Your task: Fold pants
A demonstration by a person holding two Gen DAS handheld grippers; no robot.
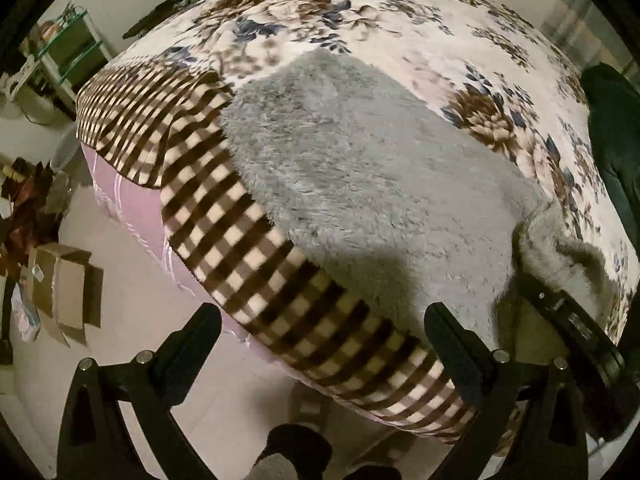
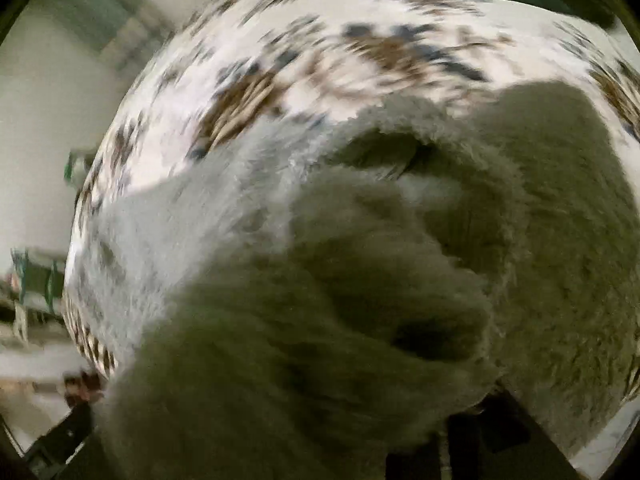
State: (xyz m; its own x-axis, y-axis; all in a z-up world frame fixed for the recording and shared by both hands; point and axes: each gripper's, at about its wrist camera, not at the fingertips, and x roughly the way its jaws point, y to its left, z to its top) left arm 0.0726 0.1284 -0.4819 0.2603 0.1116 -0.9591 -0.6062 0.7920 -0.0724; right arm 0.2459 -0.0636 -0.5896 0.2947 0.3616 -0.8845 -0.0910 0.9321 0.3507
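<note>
Grey fuzzy pants (image 1: 360, 168) lie spread on a bed with a floral blanket (image 1: 400, 20). My left gripper (image 1: 320, 344) is open and empty, held above the bed's near checked edge, just short of the pants. My right gripper (image 1: 532, 280) shows at the right of the left wrist view, shut on a lifted end of the pants. In the right wrist view the bunched pants (image 2: 320, 300) fill the frame right in front of the camera and hide the fingers; the picture is blurred.
A brown checked blanket border (image 1: 224, 216) runs along the bed's near edge over a pink sheet (image 1: 132, 208). Cardboard boxes (image 1: 64, 284) and clutter lie on the floor at left. A dark green item (image 1: 612, 120) lies at the bed's right.
</note>
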